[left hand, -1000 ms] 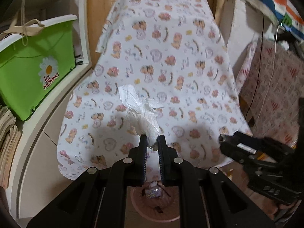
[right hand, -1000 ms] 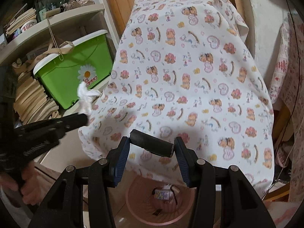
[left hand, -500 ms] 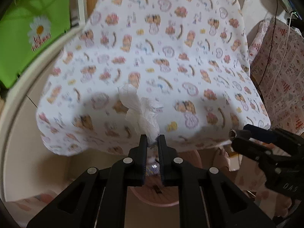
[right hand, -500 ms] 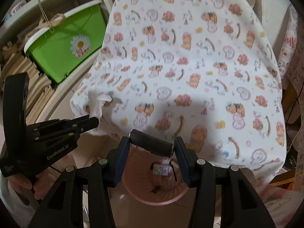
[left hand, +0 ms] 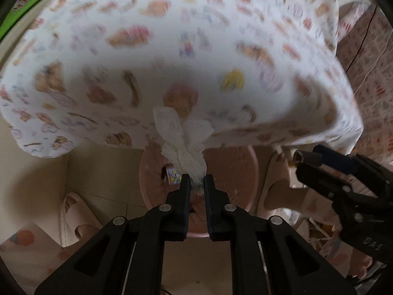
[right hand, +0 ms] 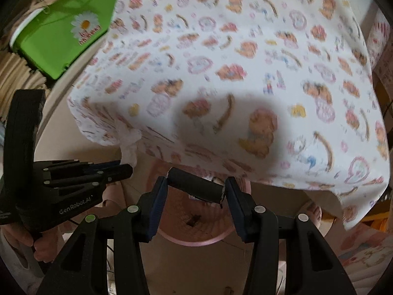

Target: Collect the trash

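Observation:
My left gripper [left hand: 197, 179] is shut on a crumpled white tissue [left hand: 183, 142], which sticks up from its tips above a pink round bin [left hand: 243, 169] on the floor. A small colourful packet [left hand: 173, 175] lies inside the bin. My right gripper [right hand: 196, 184] is shut on a black cylinder [right hand: 195, 184] held crosswise between its pads, over the same pink bin [right hand: 196, 238]. The left gripper [right hand: 122, 169] with the tissue [right hand: 129, 145] also shows at the left of the right wrist view. The right gripper [left hand: 309, 157] appears at the right of the left wrist view.
A table draped in a cartoon-print cloth [left hand: 172, 49] overhangs the bin's far side. A green plastic box [right hand: 66, 32] sits on a shelf at the left. Pink slippers [left hand: 76, 218] lie on the floor left of the bin; a person's foot [left hand: 280, 169] stands to its right.
Both grippers have dropped and tipped downward, from above the tabletop to just over the pink bin. Each keeps its hold: tissue in the left, black cylinder in the right.

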